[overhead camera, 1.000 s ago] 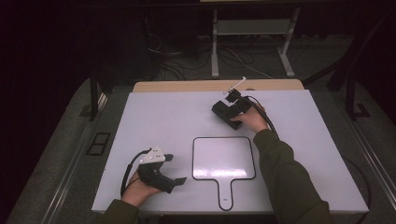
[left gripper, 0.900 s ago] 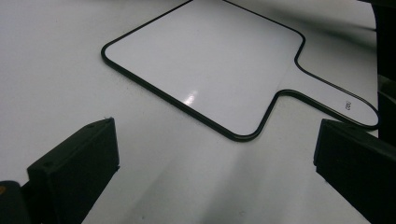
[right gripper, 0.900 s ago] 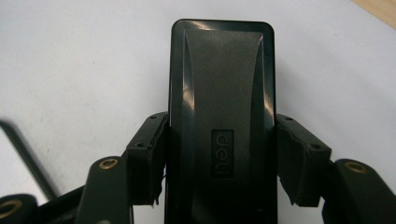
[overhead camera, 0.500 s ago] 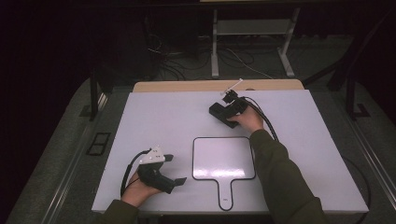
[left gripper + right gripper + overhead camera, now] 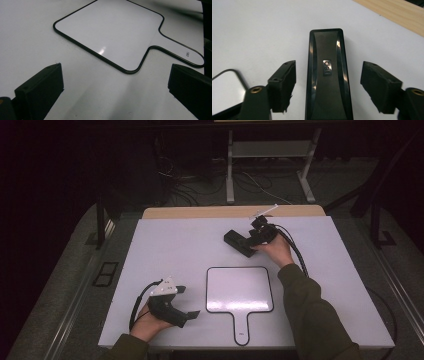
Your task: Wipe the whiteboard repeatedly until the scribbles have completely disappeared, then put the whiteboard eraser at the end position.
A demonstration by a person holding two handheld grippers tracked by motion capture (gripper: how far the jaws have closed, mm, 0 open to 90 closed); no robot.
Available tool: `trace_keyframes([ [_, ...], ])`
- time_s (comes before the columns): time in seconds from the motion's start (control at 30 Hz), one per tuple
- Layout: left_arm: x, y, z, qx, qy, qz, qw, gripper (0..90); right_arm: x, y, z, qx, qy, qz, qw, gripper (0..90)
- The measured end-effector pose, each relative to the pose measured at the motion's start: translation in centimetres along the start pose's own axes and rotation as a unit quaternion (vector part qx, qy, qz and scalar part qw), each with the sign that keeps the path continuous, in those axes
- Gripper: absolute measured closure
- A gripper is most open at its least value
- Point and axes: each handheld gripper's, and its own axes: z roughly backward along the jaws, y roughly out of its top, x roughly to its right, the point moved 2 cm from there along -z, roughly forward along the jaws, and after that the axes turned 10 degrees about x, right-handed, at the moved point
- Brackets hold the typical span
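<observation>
Right gripper jaws just opening, spread either side of the black eraser without touching — left gripper spread wide, empty, near the whiteboard paddle.

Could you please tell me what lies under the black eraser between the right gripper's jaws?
The black eraser lies flat on the white table, between the right gripper's open jaws. Its underside is hidden.

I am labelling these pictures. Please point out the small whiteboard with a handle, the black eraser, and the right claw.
whiteboard (image 5: 239, 289), high view, middle of its white face
eraser (image 5: 327, 82), right gripper view, middle of its glossy top
right claw (image 5: 328, 86), right gripper view, midway between its tips, open around the eraser
</observation>
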Motion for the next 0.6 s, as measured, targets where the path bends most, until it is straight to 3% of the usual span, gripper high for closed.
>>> trace_keyframes([
  [0.13, 0.0, 0.0, 0.0, 0.000, 0.001, 0.001, 1.0000, 0.0, -0.2, -0.4, 1.3, 0.009, 0.013, -0.002, 0.9999, 23.6],
  [0.3, -0.2, -0.1, -0.1, -0.002, 0.001, 0.002, 1.0000, 0.0, -0.8, -1.0, 2.9, 0.031, -0.005, 0.017, 0.9993, 23.8],
  [0.6, -0.3, -0.1, -0.2, -0.002, 0.003, 0.002, 1.0000, 0.0, -1.2, -2.6, 5.1, 0.049, -0.012, -0.005, 0.9987, 23.1],
])
